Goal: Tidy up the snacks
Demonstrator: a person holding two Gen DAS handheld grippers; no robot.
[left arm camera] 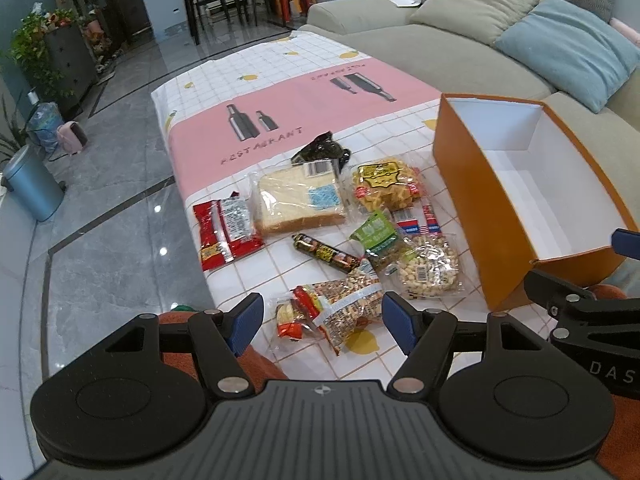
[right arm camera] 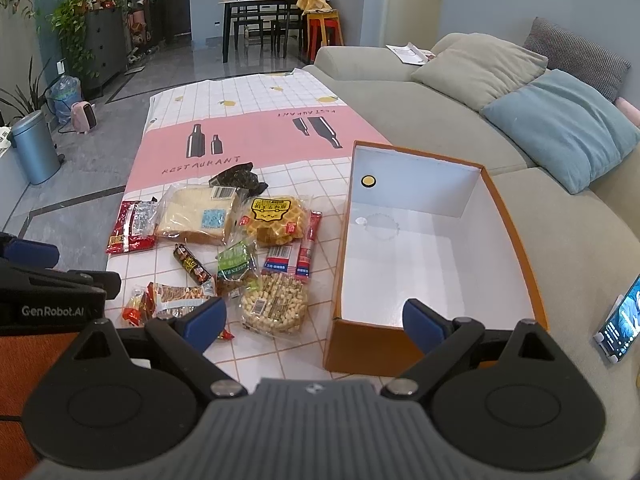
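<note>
both claws spread apart, holding nothing: left claw (left arm camera: 322, 320) over the near peanut pack (left arm camera: 344, 304), right claw (right arm camera: 314, 318) by the orange box (right arm camera: 516, 240). box holds no snacks, all loose on the table (left arm camera: 280, 60) left of it. best start: pinch the nearest pack by its middle, lift clear, lower over the box wall. tablecloth, grey sofa (right arm camera: 400, 92) right, tiled floor left.
</note>
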